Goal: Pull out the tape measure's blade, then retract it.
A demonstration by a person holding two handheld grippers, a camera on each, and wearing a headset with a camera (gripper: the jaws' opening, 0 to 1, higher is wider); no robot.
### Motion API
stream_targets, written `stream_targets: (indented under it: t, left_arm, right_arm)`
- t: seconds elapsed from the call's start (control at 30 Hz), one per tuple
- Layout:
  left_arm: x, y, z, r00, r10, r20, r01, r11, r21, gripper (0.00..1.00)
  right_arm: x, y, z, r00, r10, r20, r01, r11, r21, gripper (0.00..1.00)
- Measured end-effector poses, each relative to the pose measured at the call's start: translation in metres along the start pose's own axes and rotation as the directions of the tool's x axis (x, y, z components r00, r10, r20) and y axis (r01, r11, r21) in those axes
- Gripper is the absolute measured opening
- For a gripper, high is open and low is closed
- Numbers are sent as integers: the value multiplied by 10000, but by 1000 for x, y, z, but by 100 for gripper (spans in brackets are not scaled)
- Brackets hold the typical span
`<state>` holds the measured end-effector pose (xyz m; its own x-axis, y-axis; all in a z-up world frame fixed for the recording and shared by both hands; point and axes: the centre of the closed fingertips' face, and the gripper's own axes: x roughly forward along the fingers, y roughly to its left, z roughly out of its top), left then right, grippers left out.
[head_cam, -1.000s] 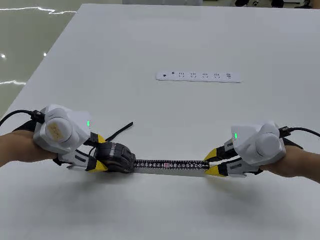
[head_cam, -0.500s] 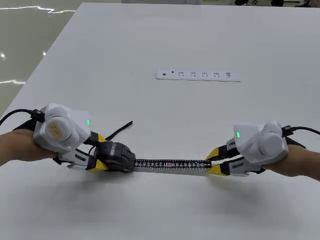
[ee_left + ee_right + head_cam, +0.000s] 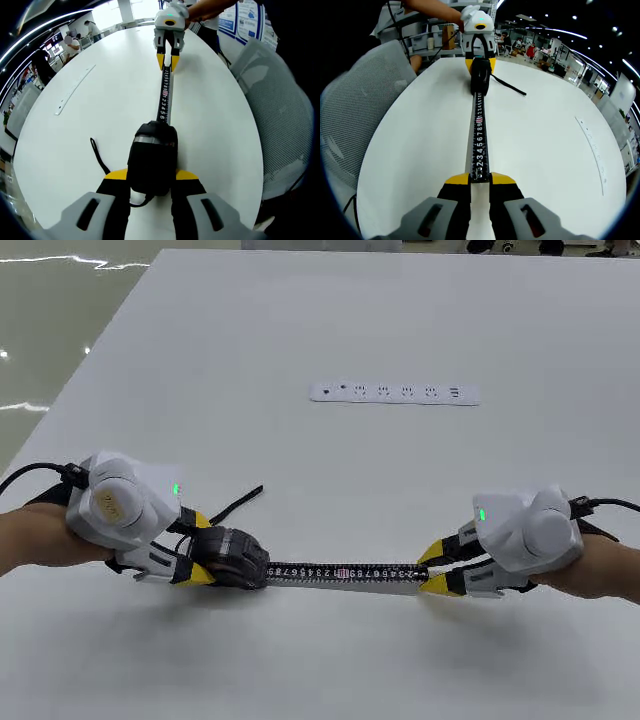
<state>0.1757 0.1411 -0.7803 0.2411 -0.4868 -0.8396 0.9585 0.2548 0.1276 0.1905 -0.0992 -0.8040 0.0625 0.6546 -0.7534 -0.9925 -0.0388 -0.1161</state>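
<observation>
A black tape measure case (image 3: 232,556) lies near the front of the white table (image 3: 330,330), and my left gripper (image 3: 196,546) is shut on it. In the left gripper view the case (image 3: 152,157) sits between the yellow-tipped jaws. Its black numbered blade (image 3: 343,571) runs right, just above the tabletop, to my right gripper (image 3: 432,568), which is shut on the blade's end. The right gripper view looks down the blade (image 3: 479,136) to the case (image 3: 480,75). A black wrist strap (image 3: 236,502) trails from the case.
A white power strip (image 3: 394,392) lies flat at mid-table, well beyond the tape. A grey mesh chair (image 3: 280,105) stands by the table's near edge. The table's left edge borders a glossy floor (image 3: 50,320).
My right gripper has drawn a little further right with the blade's end, so slightly more blade is out. The left gripper and case have held still.
</observation>
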Motion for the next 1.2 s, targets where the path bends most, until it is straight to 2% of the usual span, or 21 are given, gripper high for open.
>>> stream_targets:
  t: [0.23, 0.37, 0.47, 0.77, 0.83, 0.93, 1.1, 1.2]
  left_arm:
    - [-1, -3, 5, 10000, 7, -14, -7, 10000, 19, 26]
    - [1, 1, -2, 10000, 2, -21, -2, 10000, 11, 26]
    - [0, -1, 1, 10000, -2, -29, 3, 10000, 18, 26]
    - [0, -2, 3, 10000, 9, -54, -9, 10000, 20, 26]
    - [1, 1, -2, 10000, 11, -60, -11, 10000, 25, 26]
    - [0, -2, 2, 10000, 8, -64, -7, 10000, 19, 26]
    - [1, 1, -1, 10000, 0, -79, 0, 10000, 19, 26]
    - [0, -1, 1, 10000, -4, -84, 4, 10000, 18, 26]
  right_arm:
    - [-4, 2, -1, 10000, 2, -25, -2, 10000, 28, 12]
    - [-6, 3, -1, 10000, -20, -48, 20, 10000, 31, 12]
    - [-7, 3, -3, 10000, -21, -61, 21, 10000, 39, 12]
    - [-9, 3, -7, 9999, -48, -93, 49, 10000, 61, 12]
    - [-10, 2, -9, 9999, -63, -101, 63, 10000, 56, 12]
    - [-12, 4, -8, 9999, -64, -105, 65, 10000, 73, 12]
    - [-13, 2, -12, 9999, -92, -120, 93, 9999, 117, 12]
    - [-13, 2, -15, 9999, -100, -136, 101, 9999, 126, 12]
